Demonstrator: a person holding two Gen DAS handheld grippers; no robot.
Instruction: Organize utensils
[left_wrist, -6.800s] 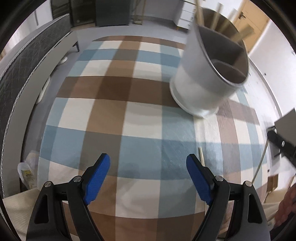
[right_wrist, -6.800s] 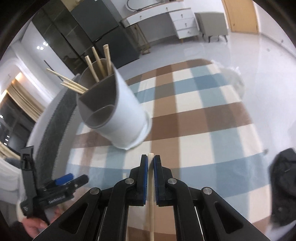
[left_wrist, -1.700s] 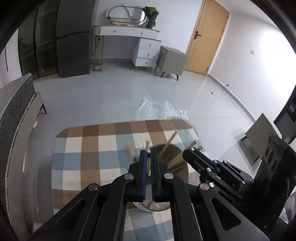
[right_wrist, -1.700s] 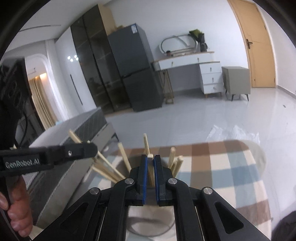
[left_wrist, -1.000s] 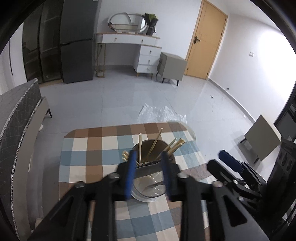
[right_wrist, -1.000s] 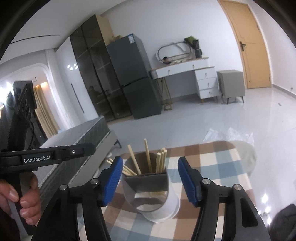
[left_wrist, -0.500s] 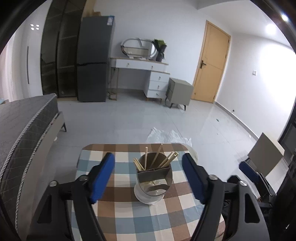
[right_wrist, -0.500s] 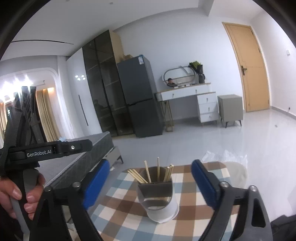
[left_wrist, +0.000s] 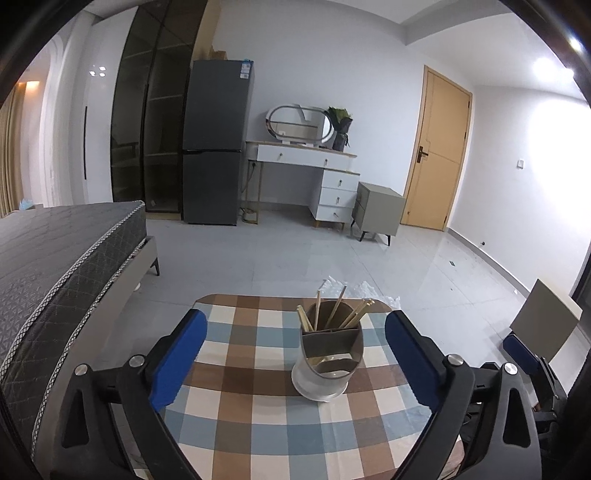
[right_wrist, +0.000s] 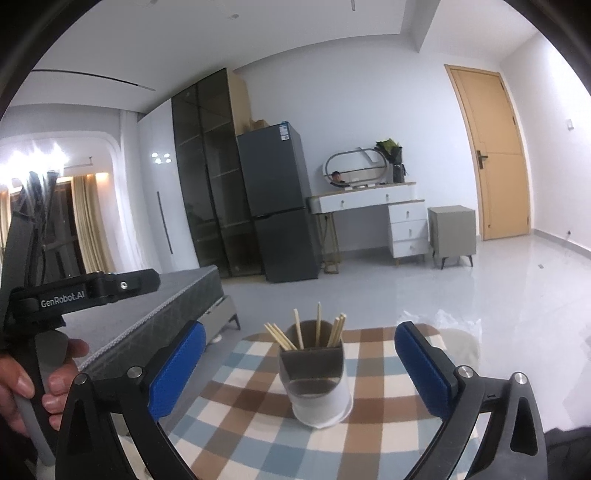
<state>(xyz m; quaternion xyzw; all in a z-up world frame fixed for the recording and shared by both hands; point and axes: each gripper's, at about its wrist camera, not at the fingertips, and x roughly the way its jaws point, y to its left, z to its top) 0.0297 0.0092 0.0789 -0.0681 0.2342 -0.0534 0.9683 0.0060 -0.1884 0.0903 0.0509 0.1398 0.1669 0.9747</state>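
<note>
A white-and-grey utensil holder (left_wrist: 327, 363) (right_wrist: 318, 384) stands upright on the checked tablecloth (left_wrist: 258, 424) (right_wrist: 376, 446). Several wooden chopsticks (left_wrist: 334, 310) (right_wrist: 317, 326) stick up out of its rear compartment. My left gripper (left_wrist: 295, 332) is pulled back well short of the holder, its jaws opening wide with nothing between them. My right gripper (right_wrist: 301, 345) is likewise back from the holder, jaws opening, nothing held. The left gripper's handle shows at the left of the right wrist view, in a hand (right_wrist: 44, 380).
A dark mattress on a bed frame (left_wrist: 55, 266) runs along the table's left side. Beyond the table lie open tiled floor (left_wrist: 295, 258), a grey fridge (left_wrist: 216, 147), a white dresser (left_wrist: 314, 177), a small cabinet (left_wrist: 378, 208) and a wooden door (left_wrist: 436, 155).
Both grippers let go of a chopstick in the holder, opened wide and drew back from it. The views tilted up, so the holder now looks smaller and farther.
</note>
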